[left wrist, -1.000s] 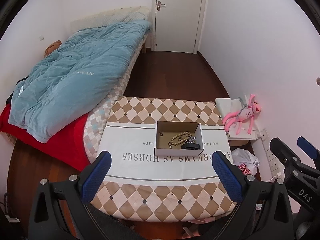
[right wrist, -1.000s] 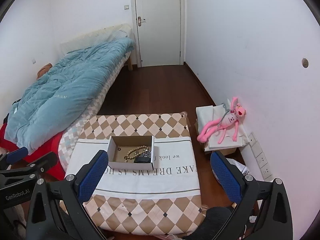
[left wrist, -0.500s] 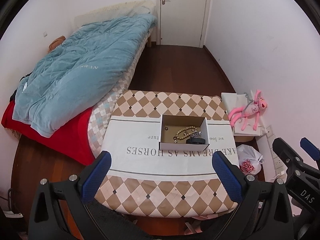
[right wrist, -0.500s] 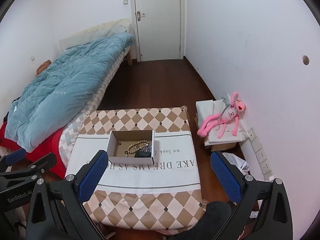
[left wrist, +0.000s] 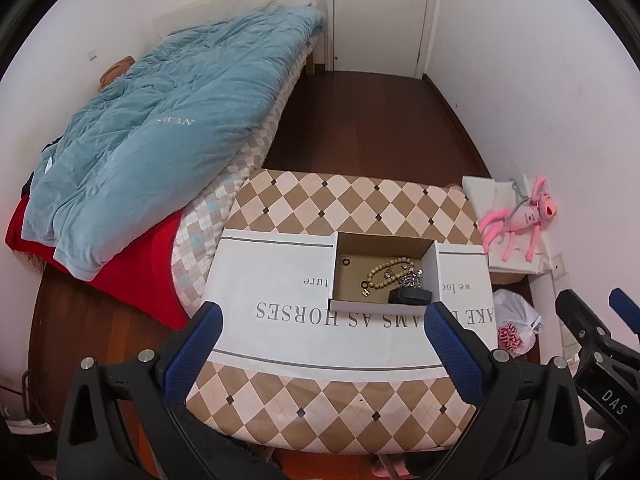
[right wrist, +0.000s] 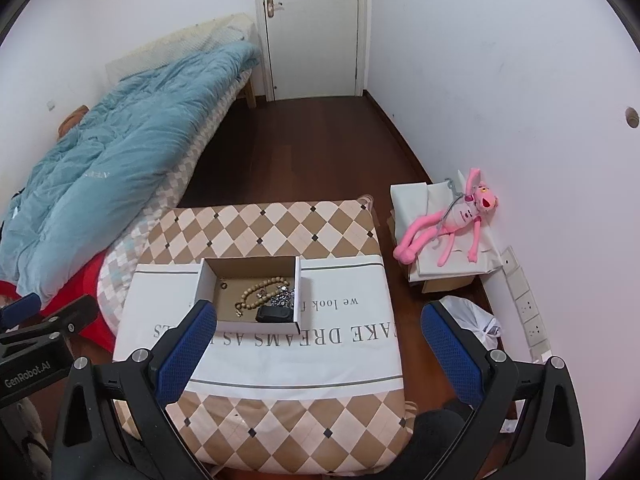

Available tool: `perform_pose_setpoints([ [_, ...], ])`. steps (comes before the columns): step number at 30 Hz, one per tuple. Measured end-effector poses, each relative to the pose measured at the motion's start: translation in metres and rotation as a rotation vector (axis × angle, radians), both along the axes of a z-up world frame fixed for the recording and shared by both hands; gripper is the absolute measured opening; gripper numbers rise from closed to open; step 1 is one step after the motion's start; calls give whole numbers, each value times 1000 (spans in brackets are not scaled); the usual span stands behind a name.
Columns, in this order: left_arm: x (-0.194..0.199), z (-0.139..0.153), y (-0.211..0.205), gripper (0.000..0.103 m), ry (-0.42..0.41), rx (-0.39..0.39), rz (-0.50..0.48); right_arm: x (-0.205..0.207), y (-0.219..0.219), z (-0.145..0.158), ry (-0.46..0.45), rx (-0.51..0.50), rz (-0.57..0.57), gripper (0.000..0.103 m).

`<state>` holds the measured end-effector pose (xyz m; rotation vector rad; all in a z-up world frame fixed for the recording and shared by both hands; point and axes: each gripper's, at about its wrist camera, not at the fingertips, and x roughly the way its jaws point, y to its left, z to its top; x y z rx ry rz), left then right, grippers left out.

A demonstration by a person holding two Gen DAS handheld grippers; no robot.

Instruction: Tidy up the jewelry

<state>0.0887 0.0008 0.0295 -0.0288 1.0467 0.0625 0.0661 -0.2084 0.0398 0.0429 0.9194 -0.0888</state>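
An open cardboard box [left wrist: 438, 270] [right wrist: 204, 284] sits on a white printed cloth on the checkered table [left wrist: 328, 400] [right wrist: 304, 224]. In it lie a wooden bead bracelet [left wrist: 386, 271] [right wrist: 260, 290], a silver chain [left wrist: 412, 278] [right wrist: 282, 298], a small ring [left wrist: 345, 261] [right wrist: 223, 285] and a black case [left wrist: 410, 296] [right wrist: 274, 314]. My left gripper [left wrist: 324, 338] is open and empty, held above the table's near side. My right gripper [right wrist: 318, 338] is open and empty, right of the left one.
A bed with a blue quilt [left wrist: 160, 128] stands left of the table. A pink plush toy [right wrist: 452, 216] lies on white bags by the right wall. A plastic bag [left wrist: 514, 328] sits on the floor. A closed door [right wrist: 312, 28] is at the back.
Both grippers have moved closer to the table and a little lower; the box appears larger and nearer. Both stay open and empty.
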Motion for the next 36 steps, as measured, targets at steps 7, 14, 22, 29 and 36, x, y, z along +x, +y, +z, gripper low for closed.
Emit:
perform_pose_setpoints([
  [7,21,-20,1,103,53,16,-11,28,4,-20,58,-19,10,103],
  [14,31,-40,4,103,110,-10,-22,47,6,-42,127,-6,21,103],
  [22,34,-46,4,103,122,-21,-14,51,7,-52,160,-5,25,103],
  [29,35,-46,3,103,121,-23,-14,51,7,-53,166,-10,29,103],
  [36,36,-47,3,103,120,-10,-11,52,7,-53,167,-13,27,103],
])
